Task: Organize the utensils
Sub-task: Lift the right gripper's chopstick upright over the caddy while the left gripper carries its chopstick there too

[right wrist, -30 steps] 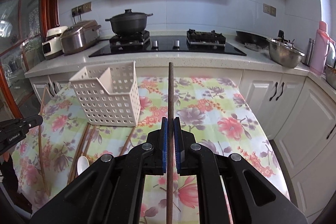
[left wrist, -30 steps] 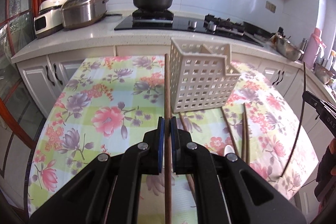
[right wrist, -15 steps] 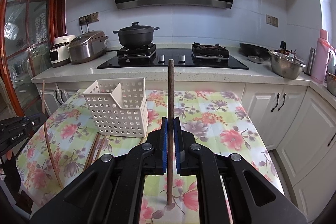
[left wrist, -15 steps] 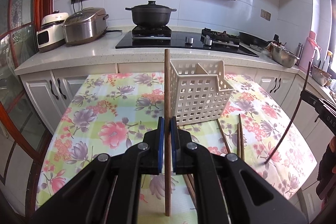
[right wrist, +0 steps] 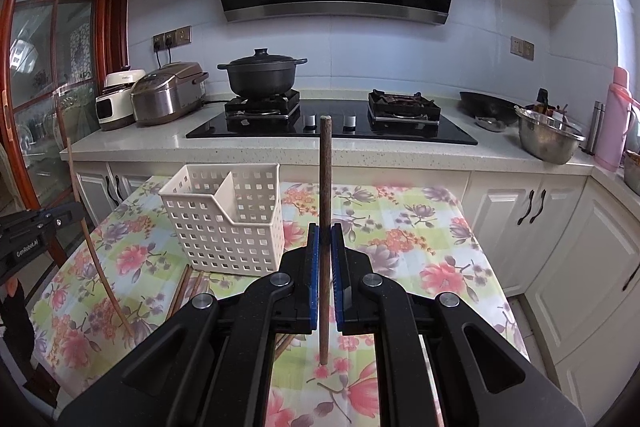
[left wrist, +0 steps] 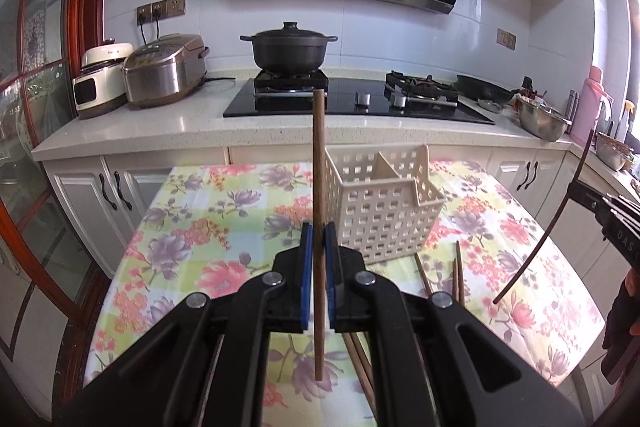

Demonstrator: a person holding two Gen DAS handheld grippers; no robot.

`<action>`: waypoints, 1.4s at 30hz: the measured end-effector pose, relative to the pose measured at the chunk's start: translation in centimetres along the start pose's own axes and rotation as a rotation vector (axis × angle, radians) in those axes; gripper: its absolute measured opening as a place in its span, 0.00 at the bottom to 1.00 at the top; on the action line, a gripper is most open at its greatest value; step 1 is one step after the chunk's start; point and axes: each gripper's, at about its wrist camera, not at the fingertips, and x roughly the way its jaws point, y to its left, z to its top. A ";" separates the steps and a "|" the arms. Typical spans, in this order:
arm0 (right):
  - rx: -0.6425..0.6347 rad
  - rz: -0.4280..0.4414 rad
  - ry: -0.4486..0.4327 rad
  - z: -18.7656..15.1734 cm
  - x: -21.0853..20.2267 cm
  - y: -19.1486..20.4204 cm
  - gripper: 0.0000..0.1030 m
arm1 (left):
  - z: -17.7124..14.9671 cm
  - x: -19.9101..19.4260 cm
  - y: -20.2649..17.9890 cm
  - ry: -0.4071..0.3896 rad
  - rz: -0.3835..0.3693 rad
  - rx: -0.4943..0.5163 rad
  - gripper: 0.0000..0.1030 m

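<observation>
Each tool, left (left wrist: pixel 319 251) and right (right wrist: pixel 325 251), clamps one chopstick upright; loose chopsticks (left wrist: pixel 458 277) lie half-hidden.

Two grippers: left gripper (left wrist: pixel 319 251), right gripper (right wrist: pixel 325 251). Two held chopsticks: one (left wrist: pixel 319 163) in the left, another (right wrist: pixel 325 179) in the right. One white basket (left wrist: pixel 384 211) with two compartments. At least four loose chopsticks (left wrist: pixel 458 277) on the tablecloth (left wrist: pixel 200 235); exact number unclear. One black pot (left wrist: pixel 289 53), two cookers (left wrist: pixel 164 71), one steel bowl (right wrist: pixel 548 139).
</observation>
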 end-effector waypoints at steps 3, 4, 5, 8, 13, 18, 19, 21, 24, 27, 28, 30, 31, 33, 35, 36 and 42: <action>-0.001 0.008 -0.003 1.0 0.3 0.1 0.08 | 1.2 0.1 0.1 -0.003 -0.004 0.003 0.06; 0.000 0.014 -0.004 1.3 0.4 0.1 0.08 | 1.6 0.2 0.2 -0.003 -0.007 0.002 0.06; 0.000 0.018 -0.006 1.7 0.4 0.1 0.08 | 2.1 0.3 0.3 -0.005 -0.008 0.001 0.06; -0.002 0.027 -0.017 3.0 0.6 0.4 0.08 | 3.5 0.3 0.4 -0.018 -0.004 0.002 0.06; -0.006 0.046 -0.045 5.4 0.8 1.2 0.08 | 6.6 -0.2 -0.5 -0.064 0.001 0.031 0.06; -0.006 0.069 -0.064 8.0 1.6 2.2 0.08 | 10.5 -0.9 -1.6 -0.124 -0.001 0.047 0.06; 0.000 0.081 -0.063 8.5 1.9 2.4 0.08 | 11.3 -1.0 -1.8 -0.132 -0.005 0.046 0.06; 0.010 0.097 -0.063 9.6 2.6 2.6 0.08 | 12.7 -1.0 -1.9 -0.147 -0.011 0.041 0.06; 0.017 0.114 -0.071 11.3 3.6 3.3 0.08 | 15.2 -0.7 -2.2 -0.167 -0.030 0.023 0.06; 0.009 0.121 -0.087 12.8 4.5 4.2 0.08 | 17.0 -0.1 -2.5 -0.185 -0.032 0.018 0.06; 0.004 0.125 -0.088 13.3 4.9 4.6 0.08 | 17.7 0.2 -2.6 -0.190 -0.037 0.014 0.06; -0.002 0.133 -0.080 13.8 5.8 5.1 0.08 | 18.4 1.1 -2.7 -0.188 -0.044 0.006 0.06; -0.004 0.137 -0.072 13.9 6.3 5.3 0.08 | 18.7 1.7 -2.7 -0.180 -0.050 0.003 0.06; 0.002 0.154 -0.037 13.7 7.8 5.7 0.08 | 18.8 3.5 -2.9 -0.148 -0.064 -0.005 0.06; 0.003 0.158 0.010 13.0 9.2 5.9 0.08 | 18.3 5.2 -2.8 -0.115 -0.073 -0.010 0.06; 0.004 0.160 0.028 12.7 9.7 6.1 0.08 | 17.8 6.2 -2.9 -0.090 -0.081 -0.014 0.06; 0.023 0.174 0.134 10.1 13.6 6.4 0.08 | 14.0 11.3 -3.0 0.035 -0.095 -0.016 0.06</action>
